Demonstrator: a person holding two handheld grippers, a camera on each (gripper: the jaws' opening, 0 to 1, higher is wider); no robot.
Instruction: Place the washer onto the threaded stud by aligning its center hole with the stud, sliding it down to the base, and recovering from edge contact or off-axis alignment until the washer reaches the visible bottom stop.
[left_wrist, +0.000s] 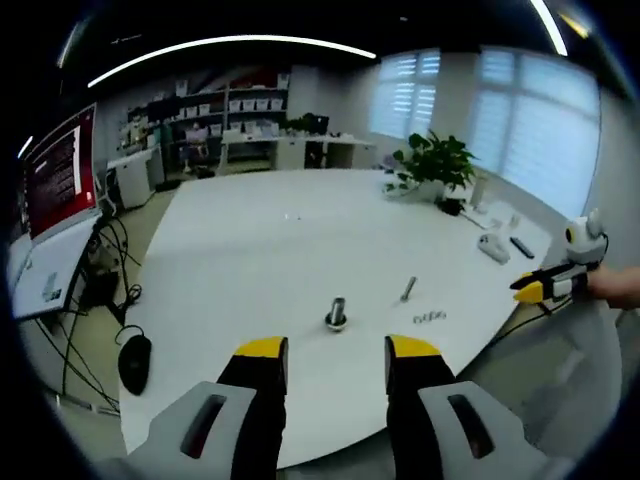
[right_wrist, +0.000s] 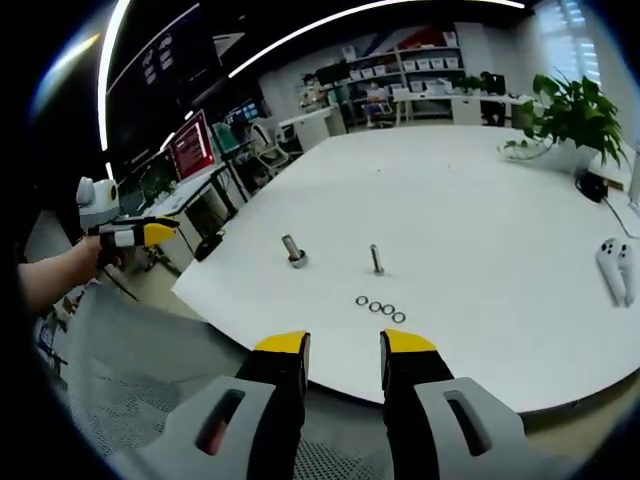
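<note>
Four washers (right_wrist: 379, 308) in row | stud (right_wrist: 376, 259) bare | table (right_wrist: 480, 200)

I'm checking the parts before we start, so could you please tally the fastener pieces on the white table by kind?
Washers: 4, in a row
Upright stud on a base: 1
Second upright stud, without a base: 1
Total: 6

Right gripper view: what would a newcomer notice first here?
A big white table with two upright studs, one nearer the left edge, one beside it. A row of washers lies in front of them, just ahead of the right gripper, whose jaws are open and empty. The left gripper hangs off the table's left edge.
</note>
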